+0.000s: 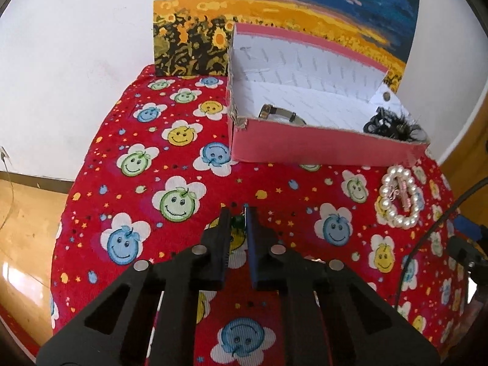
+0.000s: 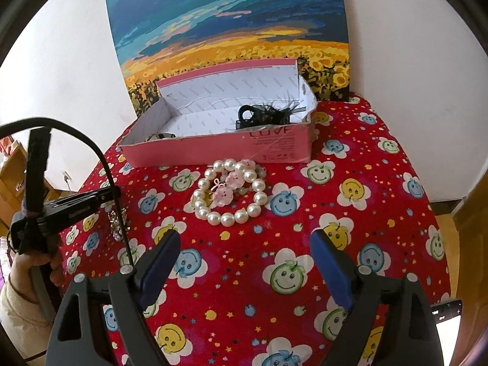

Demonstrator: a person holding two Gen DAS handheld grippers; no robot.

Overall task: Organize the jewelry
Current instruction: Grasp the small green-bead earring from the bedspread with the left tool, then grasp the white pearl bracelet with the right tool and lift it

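An open pink box point(image 1: 320, 149) point(image 2: 219, 149) stands at the back of the red smiley cloth. In it lie a metal bangle point(image 1: 282, 114) and a black feathery hair piece point(image 1: 393, 126) point(image 2: 265, 114). A pearl bracelet point(image 1: 398, 196) point(image 2: 231, 195) with pink flower pieces lies on the cloth in front of the box. My left gripper point(image 1: 238, 216) is shut on a small dangling green-beaded piece point(image 1: 238, 222); in the right wrist view it hangs sparkling point(image 2: 117, 221) below the left gripper. My right gripper point(image 2: 244, 244) is open and empty, just short of the pearl bracelet.
A sunflower-field painting point(image 1: 274, 15) point(image 2: 231, 30) leans on the white wall behind the box. The cloth-covered table point(image 1: 146, 183) is round, with wooden floor point(image 1: 21, 228) beyond its left edge. A black cable point(image 2: 100, 158) arcs from the left gripper.
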